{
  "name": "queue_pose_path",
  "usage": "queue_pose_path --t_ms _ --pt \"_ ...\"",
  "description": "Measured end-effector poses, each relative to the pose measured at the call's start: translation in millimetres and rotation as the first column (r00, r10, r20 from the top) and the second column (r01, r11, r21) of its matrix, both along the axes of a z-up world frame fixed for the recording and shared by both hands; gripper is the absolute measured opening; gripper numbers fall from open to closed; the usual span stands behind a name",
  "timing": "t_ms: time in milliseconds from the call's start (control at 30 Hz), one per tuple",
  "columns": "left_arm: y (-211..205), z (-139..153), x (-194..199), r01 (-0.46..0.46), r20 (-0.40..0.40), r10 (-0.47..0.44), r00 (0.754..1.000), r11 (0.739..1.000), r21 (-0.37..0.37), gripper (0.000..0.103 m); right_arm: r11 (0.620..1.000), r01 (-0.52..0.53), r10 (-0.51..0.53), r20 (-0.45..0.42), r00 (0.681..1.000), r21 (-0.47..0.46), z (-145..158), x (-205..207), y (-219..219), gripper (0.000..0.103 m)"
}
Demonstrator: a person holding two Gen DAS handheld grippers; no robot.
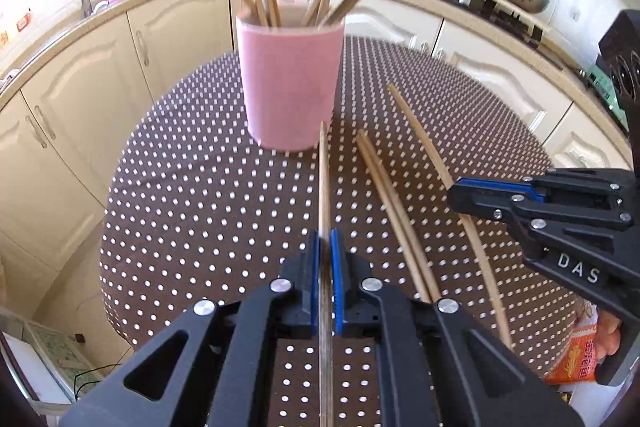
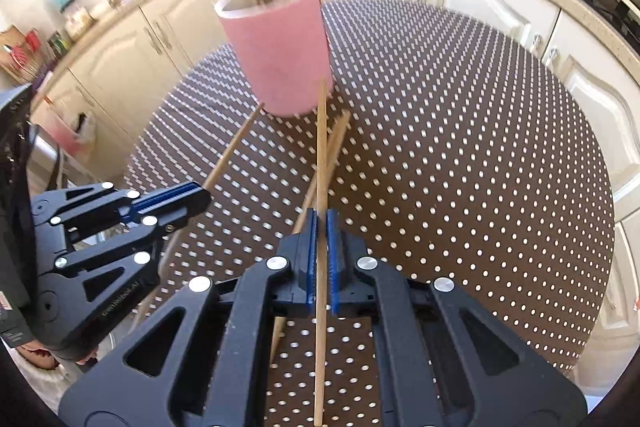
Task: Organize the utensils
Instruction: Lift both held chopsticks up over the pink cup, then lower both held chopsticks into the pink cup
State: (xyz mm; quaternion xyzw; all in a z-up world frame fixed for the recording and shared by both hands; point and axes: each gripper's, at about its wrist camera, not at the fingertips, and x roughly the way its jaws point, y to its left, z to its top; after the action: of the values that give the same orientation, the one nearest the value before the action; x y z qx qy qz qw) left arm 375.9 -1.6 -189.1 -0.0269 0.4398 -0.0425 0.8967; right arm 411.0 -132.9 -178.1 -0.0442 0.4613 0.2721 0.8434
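1. Gripping one chopstick each: our left gripper (image 1: 325,247) is clamped on a chopstick (image 1: 325,179), our right gripper (image 2: 321,227) clamped on another (image 2: 321,147).
2. Both sticks run lengthwise along the fingers, tips aimed at the pink cup (image 1: 290,83), which stands straight ahead on the dotted table (image 1: 200,187).
3. We judge the left tip nearer the cup base; either stick needs tilting up over the rim.
4. Loose pair (image 1: 390,211) lies flat between the grippers, pointing toward the cup too.
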Motion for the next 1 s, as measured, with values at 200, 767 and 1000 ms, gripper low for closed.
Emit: queue_pose_path --t_ms 200,767,1000 --pt "3.8 27.1 -16.5 -0.05 0.09 0.052 0.995 0.998 -0.031 0.006 0.997 -0.011 0.004 0.09 0.996 0.079 34.5 -27.7 -8.9 0.005" --pt "28.5 89.0 -49.5 0.007 0.436 0.078 0.897 0.981 -0.192 0.006 0.97 -0.025 -0.038 0.253 0.967 0.241 85.2 -37.3 -11.3 0.005" --pt "31.1 100.5 -42.3 0.001 0.547 0.112 0.83 0.98 -0.201 0.006 0.954 -0.021 -0.076 0.31 0.948 0.299 99.5 -27.7 -16.6 0.005"
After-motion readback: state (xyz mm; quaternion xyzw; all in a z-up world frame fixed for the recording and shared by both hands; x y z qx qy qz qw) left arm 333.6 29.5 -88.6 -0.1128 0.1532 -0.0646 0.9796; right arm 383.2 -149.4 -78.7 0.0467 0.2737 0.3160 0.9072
